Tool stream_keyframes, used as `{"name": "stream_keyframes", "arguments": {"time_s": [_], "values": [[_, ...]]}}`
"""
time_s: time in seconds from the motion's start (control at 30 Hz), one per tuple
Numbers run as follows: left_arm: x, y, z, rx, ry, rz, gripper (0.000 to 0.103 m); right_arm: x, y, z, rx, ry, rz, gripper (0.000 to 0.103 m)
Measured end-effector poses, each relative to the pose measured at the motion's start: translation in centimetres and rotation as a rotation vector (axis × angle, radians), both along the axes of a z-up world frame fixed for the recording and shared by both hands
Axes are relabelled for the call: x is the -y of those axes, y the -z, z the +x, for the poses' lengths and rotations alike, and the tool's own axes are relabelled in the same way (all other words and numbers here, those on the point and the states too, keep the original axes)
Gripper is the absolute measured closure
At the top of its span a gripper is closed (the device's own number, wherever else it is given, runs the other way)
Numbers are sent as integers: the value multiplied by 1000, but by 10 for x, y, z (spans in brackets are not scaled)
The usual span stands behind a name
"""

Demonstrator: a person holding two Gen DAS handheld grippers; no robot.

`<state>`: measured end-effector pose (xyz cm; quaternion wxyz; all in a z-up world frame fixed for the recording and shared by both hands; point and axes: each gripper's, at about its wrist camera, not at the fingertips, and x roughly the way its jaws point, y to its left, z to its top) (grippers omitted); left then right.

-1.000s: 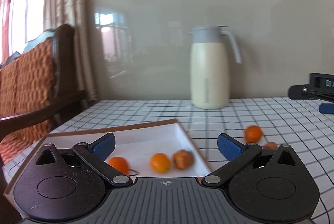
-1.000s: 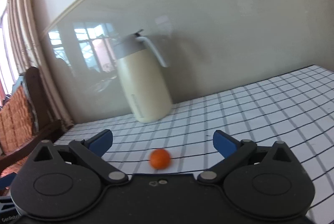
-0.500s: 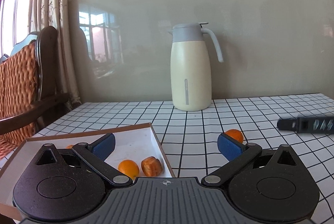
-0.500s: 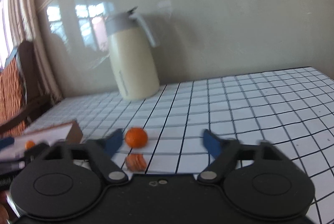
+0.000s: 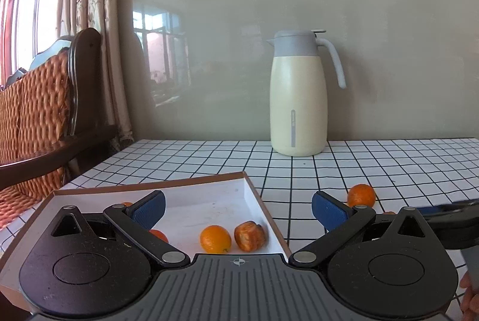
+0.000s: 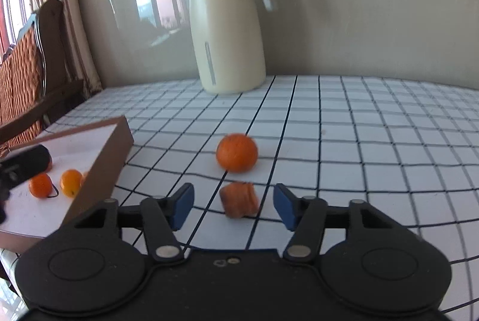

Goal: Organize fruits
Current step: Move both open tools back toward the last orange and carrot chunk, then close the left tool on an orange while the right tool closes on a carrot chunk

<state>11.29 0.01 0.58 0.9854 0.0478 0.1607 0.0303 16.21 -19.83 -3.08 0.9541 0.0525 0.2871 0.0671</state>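
Note:
A shallow brown box [image 5: 251,189] with a white floor holds an orange [image 5: 215,239], a peeled brownish fruit [image 5: 250,235] and other oranges partly hidden by my fingers. My left gripper [image 5: 238,208] is open and empty above the box. An orange [image 6: 237,153] and a peeled segmented fruit [image 6: 239,199] lie on the checked tablecloth right of the box [image 6: 104,168]. My right gripper [image 6: 233,205] is open, its blue pads on either side of the peeled fruit, not touching it. The loose orange also shows in the left wrist view [image 5: 361,195].
A cream thermos jug [image 5: 296,99] stands at the back against the wall, also in the right wrist view [image 6: 227,27]. A wicker and wood chair [image 5: 39,111] stands off the table's left edge. The right gripper's body [image 5: 449,219] shows at the left view's right edge.
My right gripper has come down and forward so the peeled fruit now sits between its pads. The left gripper has shifted over the box and stays open.

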Motion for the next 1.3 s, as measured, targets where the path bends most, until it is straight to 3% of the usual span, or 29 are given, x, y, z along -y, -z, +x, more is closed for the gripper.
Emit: {"name": "stream_keyframes", "arguments": {"time_s": [0.13,0.3,0.93,1.13,1.3], "values": [[-2,0,2,-1,-7,-5,0,-3,3,5,-13,7,-25,62],[1,2,7,-8,0,-5,0,-1,7,6,-31,21,-49,78],[84,13,43,-80,190,12,0,92,2,-9,-34,232,-52,74],[116,24,69,-139,210,38,0,104,3,-13,-31,206,1,70],[132,33,86,-175,213,40,0,104,1,-14,-21,185,9,57]]}}
